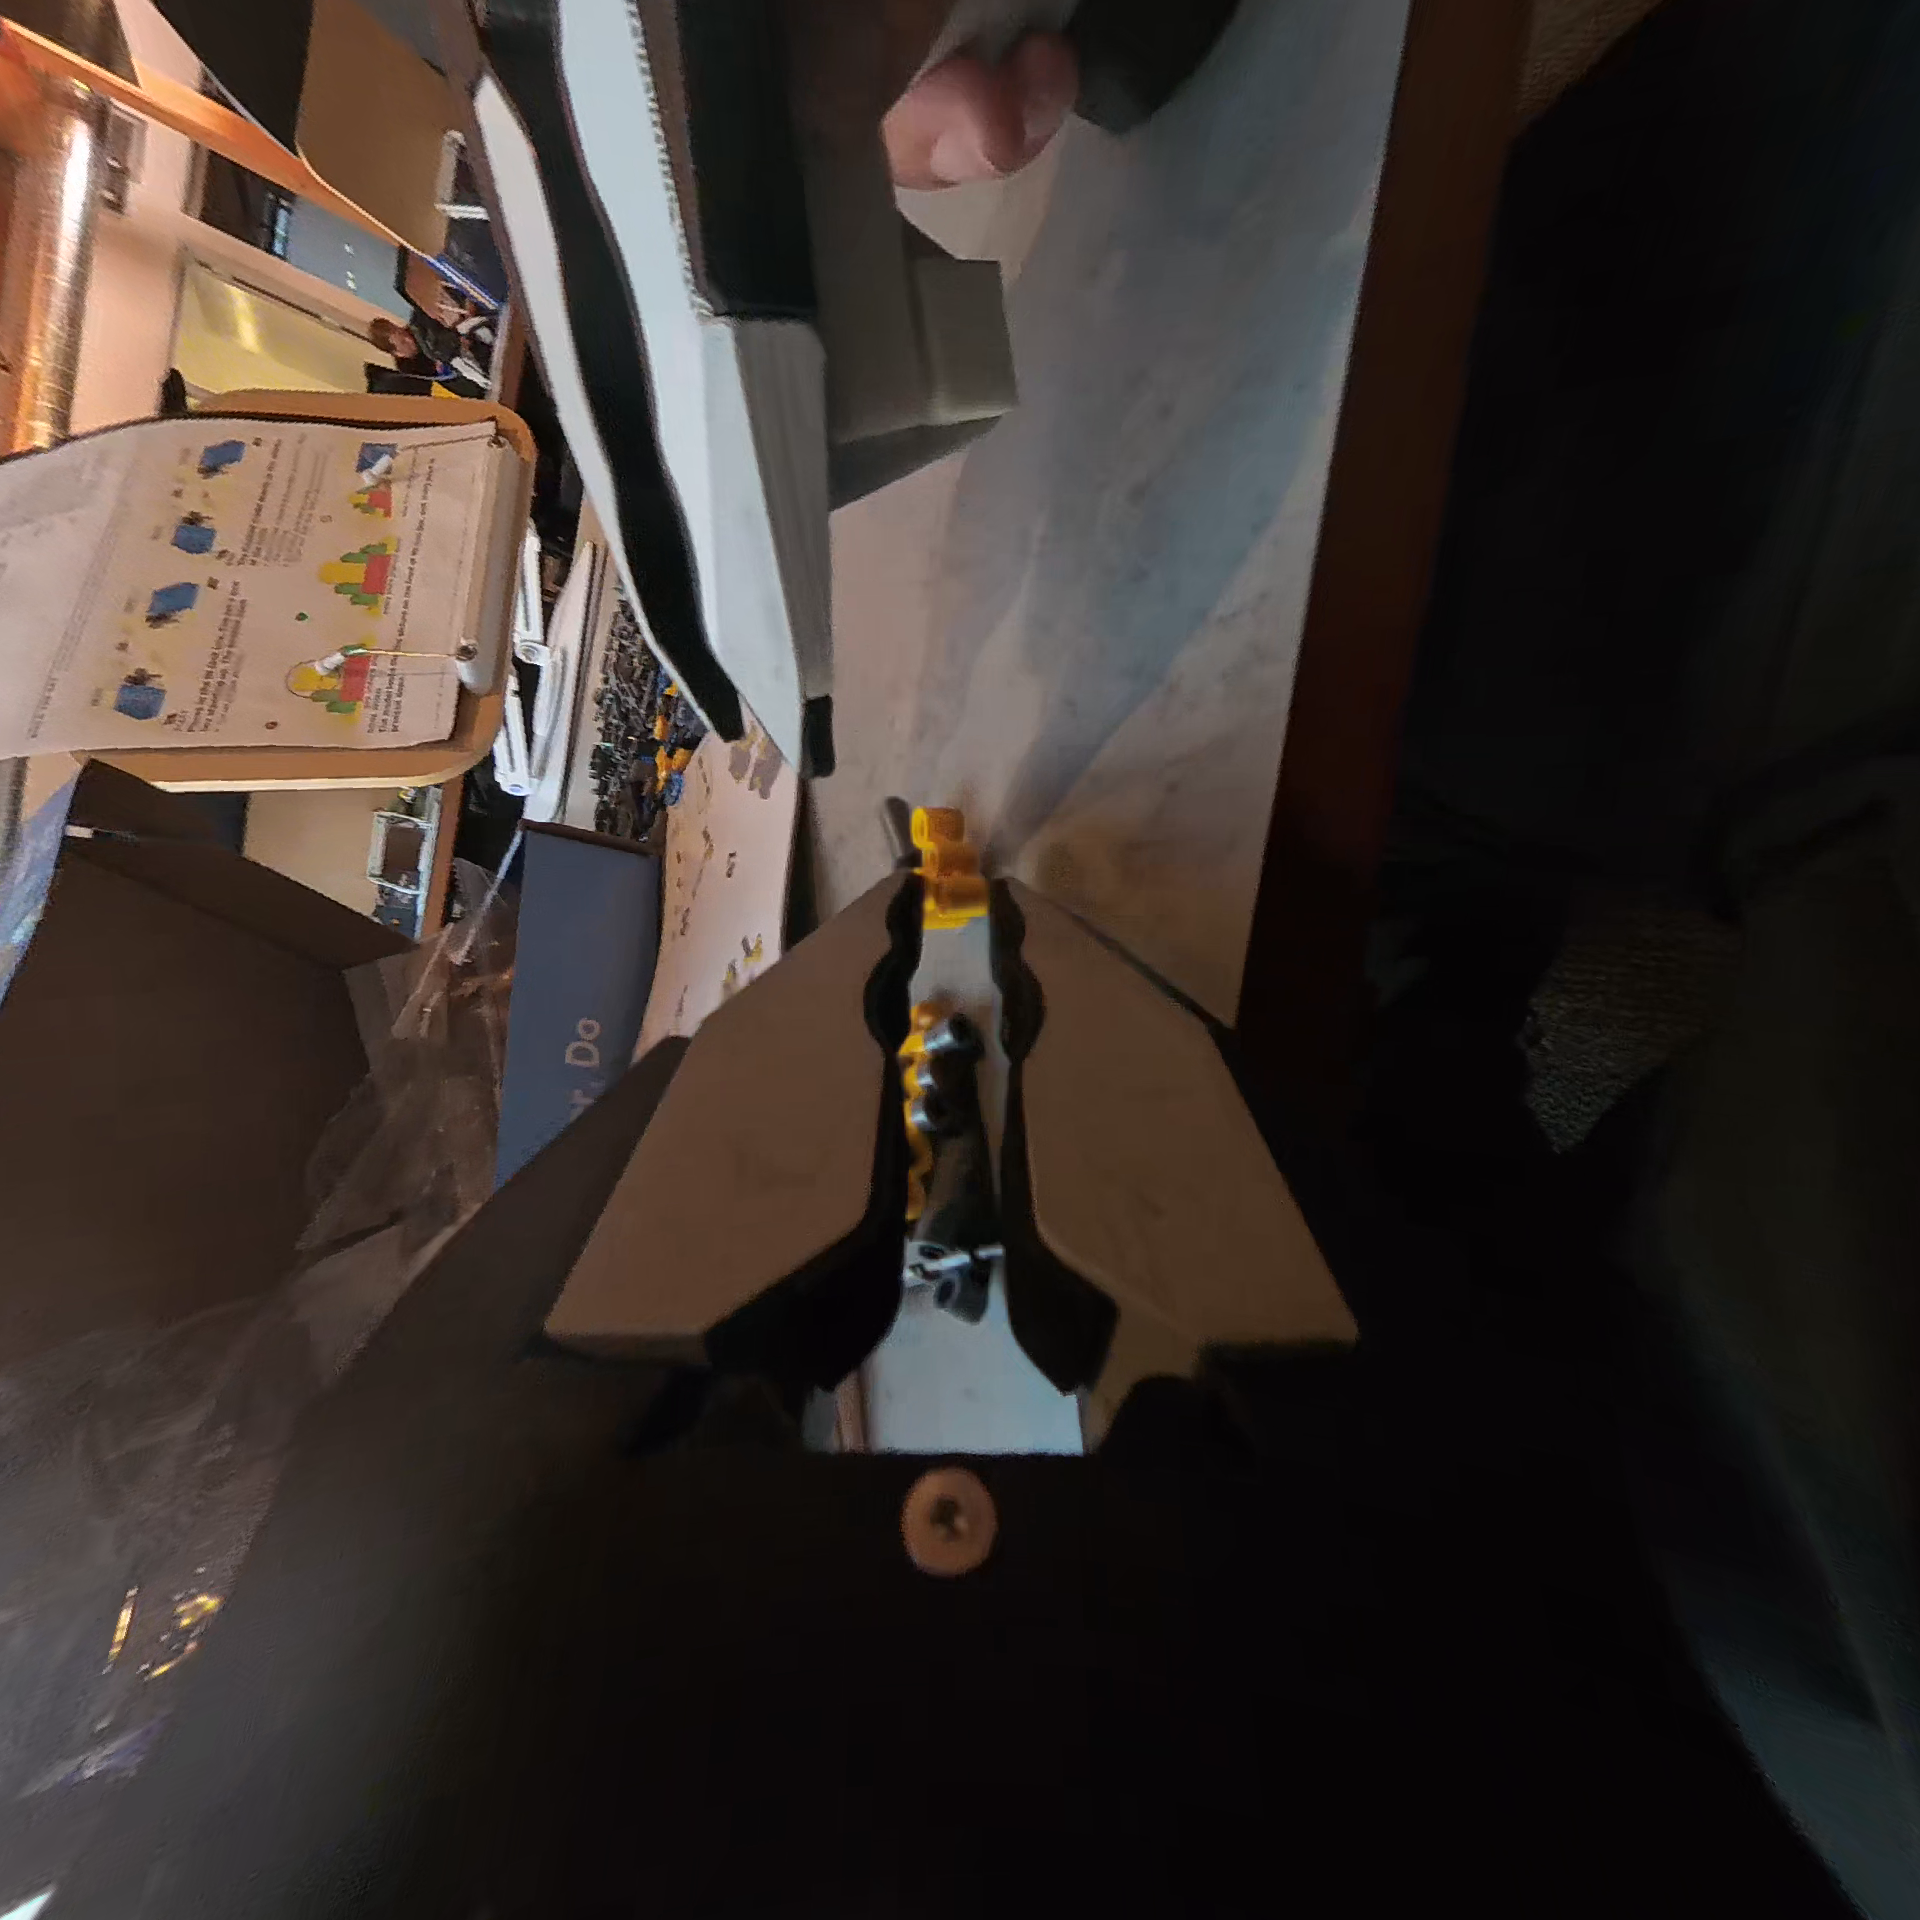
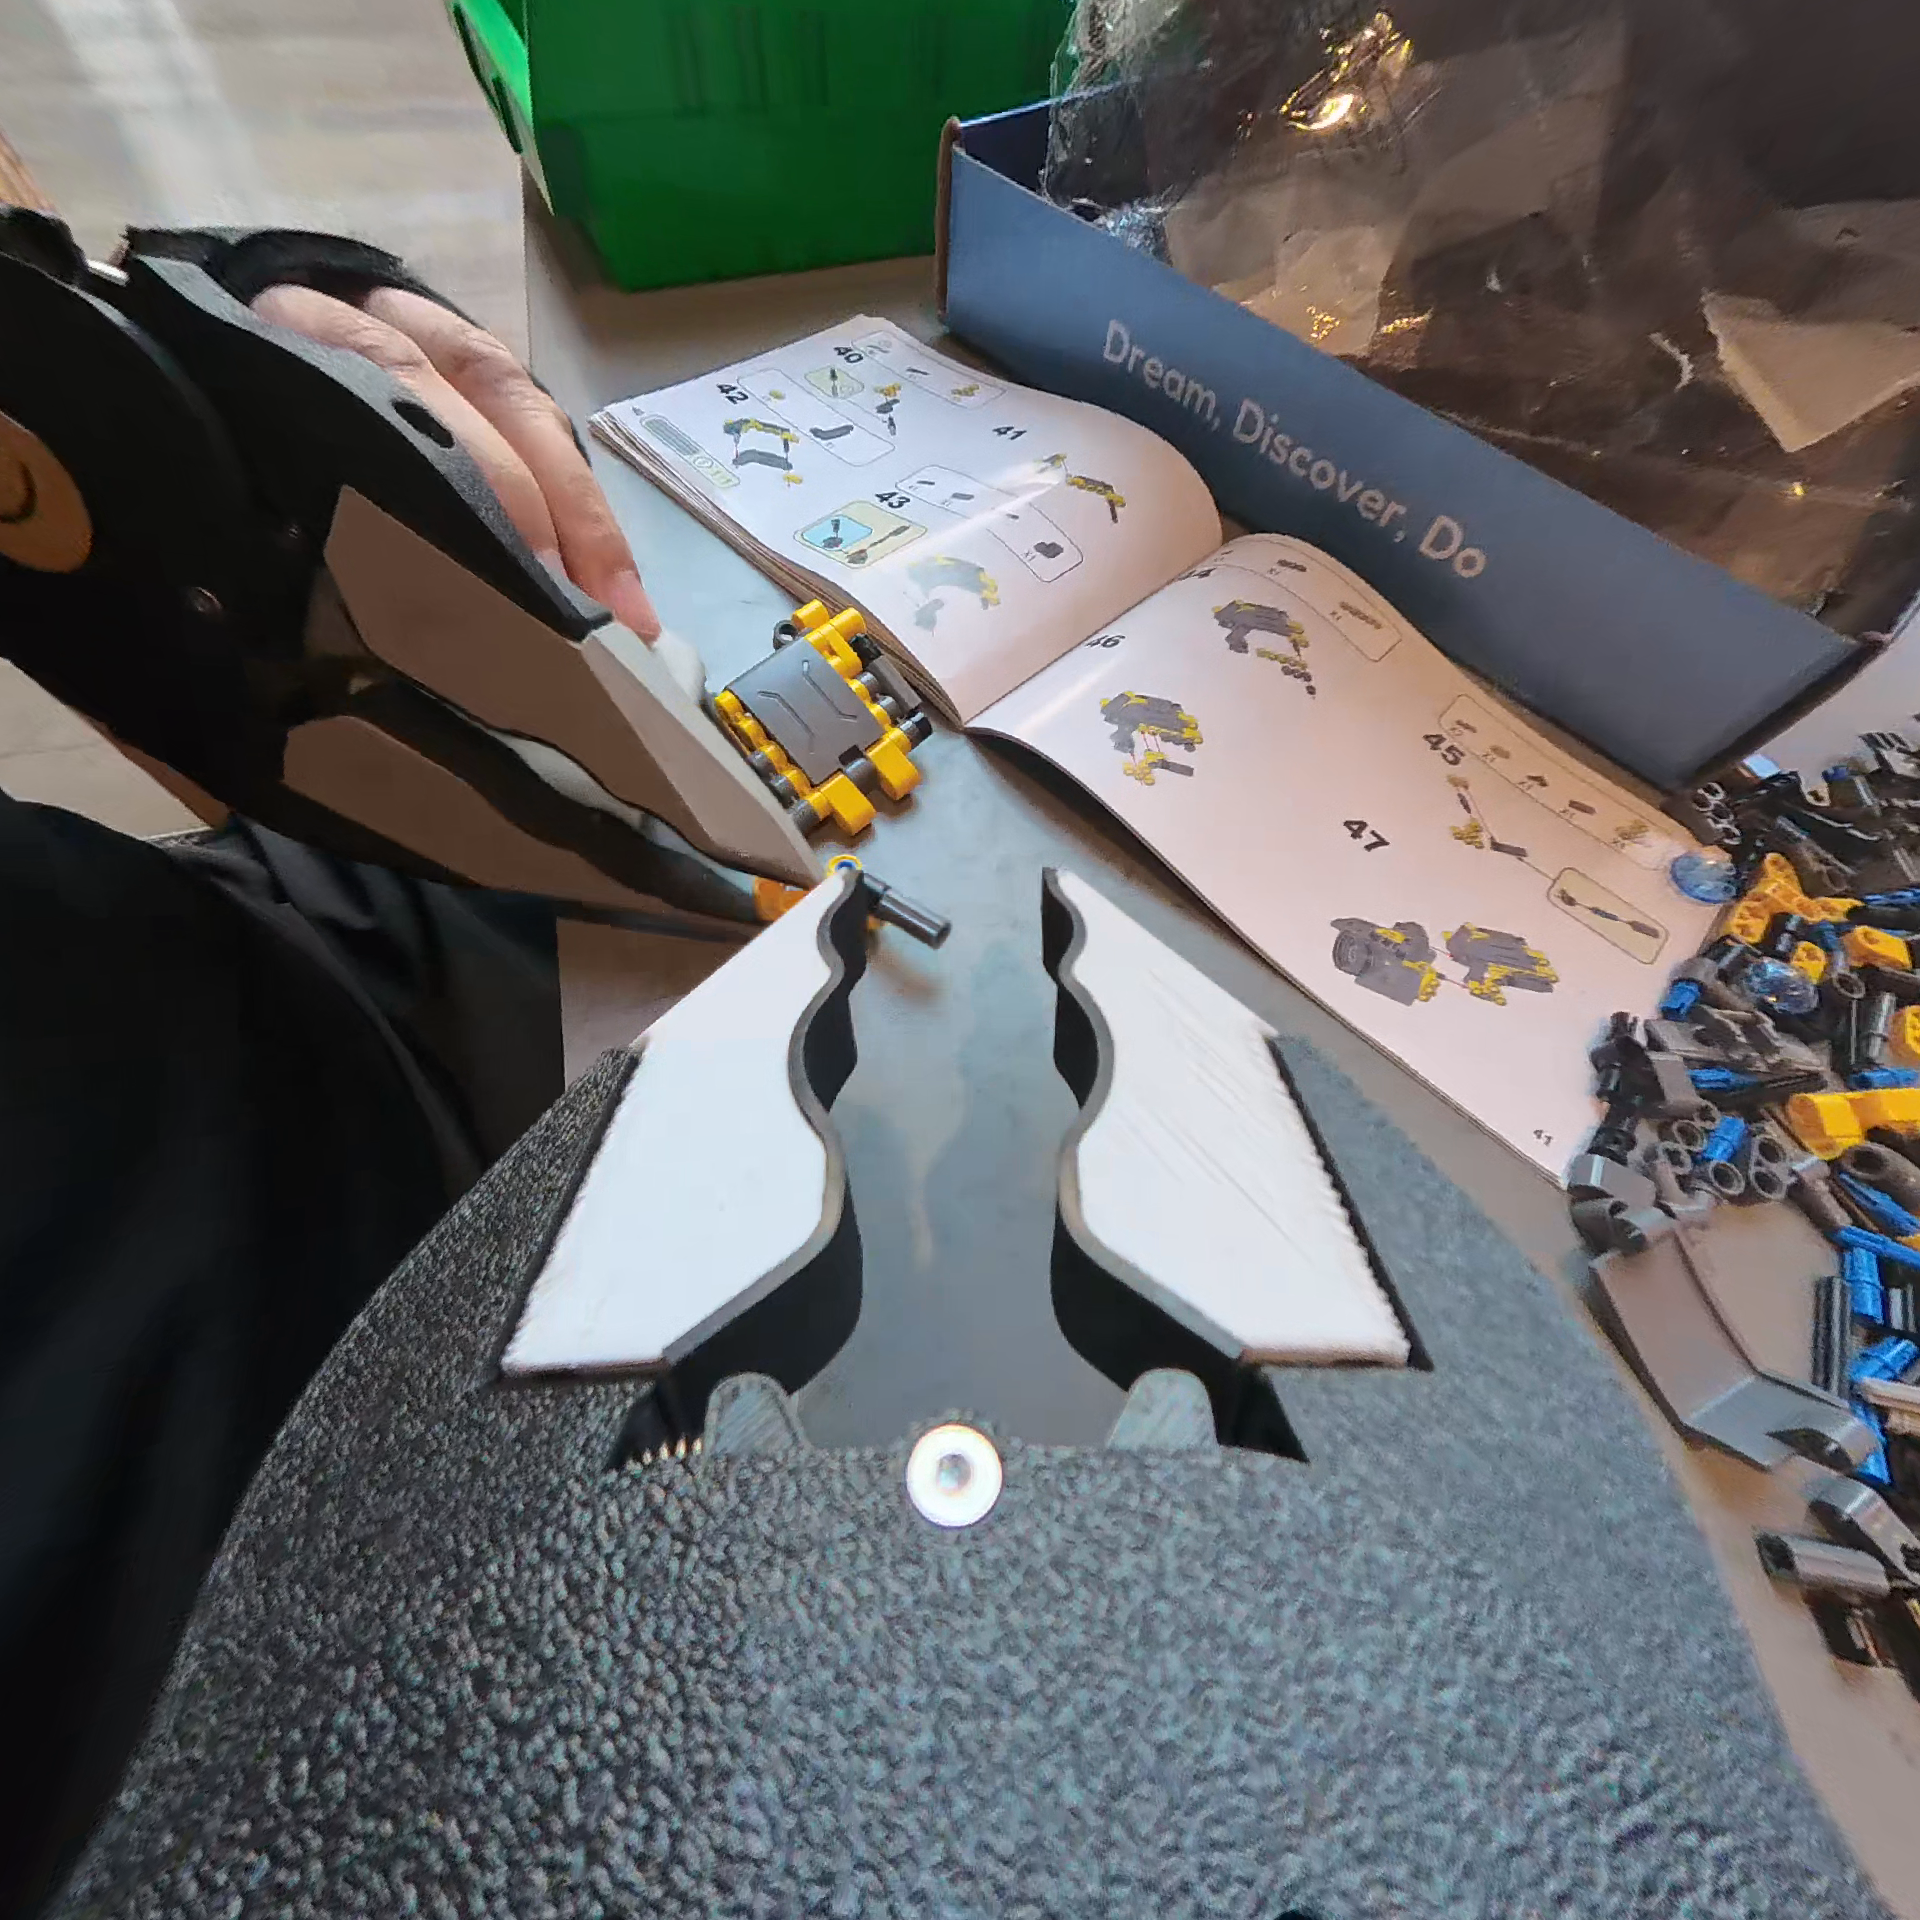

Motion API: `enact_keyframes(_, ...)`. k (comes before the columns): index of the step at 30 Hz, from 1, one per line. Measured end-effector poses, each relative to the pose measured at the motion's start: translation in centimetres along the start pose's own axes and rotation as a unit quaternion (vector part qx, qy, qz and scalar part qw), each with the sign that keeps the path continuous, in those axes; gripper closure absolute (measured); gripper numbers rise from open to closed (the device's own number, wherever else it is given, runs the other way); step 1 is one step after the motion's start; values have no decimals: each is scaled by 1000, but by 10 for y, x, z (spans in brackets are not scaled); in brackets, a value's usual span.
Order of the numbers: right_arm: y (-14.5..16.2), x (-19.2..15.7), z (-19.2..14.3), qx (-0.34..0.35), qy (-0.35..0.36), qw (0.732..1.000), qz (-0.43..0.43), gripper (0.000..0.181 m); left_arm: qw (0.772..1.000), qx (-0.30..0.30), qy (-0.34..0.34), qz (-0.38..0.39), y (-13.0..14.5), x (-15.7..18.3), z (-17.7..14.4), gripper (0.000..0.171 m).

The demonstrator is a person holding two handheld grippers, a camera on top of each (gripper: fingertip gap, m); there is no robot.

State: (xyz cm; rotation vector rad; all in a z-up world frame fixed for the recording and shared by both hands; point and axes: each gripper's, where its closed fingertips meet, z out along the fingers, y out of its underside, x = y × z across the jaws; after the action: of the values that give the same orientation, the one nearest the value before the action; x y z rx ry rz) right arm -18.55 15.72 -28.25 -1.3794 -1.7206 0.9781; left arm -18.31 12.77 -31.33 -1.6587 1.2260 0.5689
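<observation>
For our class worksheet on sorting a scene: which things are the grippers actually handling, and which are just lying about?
In hand:
left gripper, shut on a small yellow piece
right gripper, open beside it

Lying about:
yellow-and-grey assembly
open booklet
blue box
loose pieces
green bin

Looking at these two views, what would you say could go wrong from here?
The left gripper pinches a small yellow piece only at its tips, so it might slip out. The open right gripper has one fingertip beside a black pin and could knock it away. The yellow-and-grey assembly nearby could get nudged.
</observation>
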Motion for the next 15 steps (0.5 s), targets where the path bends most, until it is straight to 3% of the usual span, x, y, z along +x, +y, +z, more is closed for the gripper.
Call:
enact_keyframes(7, 4, -1, 3, -17, 19, 999, -28, 149, 998, 0, 34, -48, -4, 8, -6, 158)
enact_keyframes(15, -1, -1, -1, 3, 13, 1000, -17, 149, 990, 4, 52, -129, -4, 8, -19, 134)
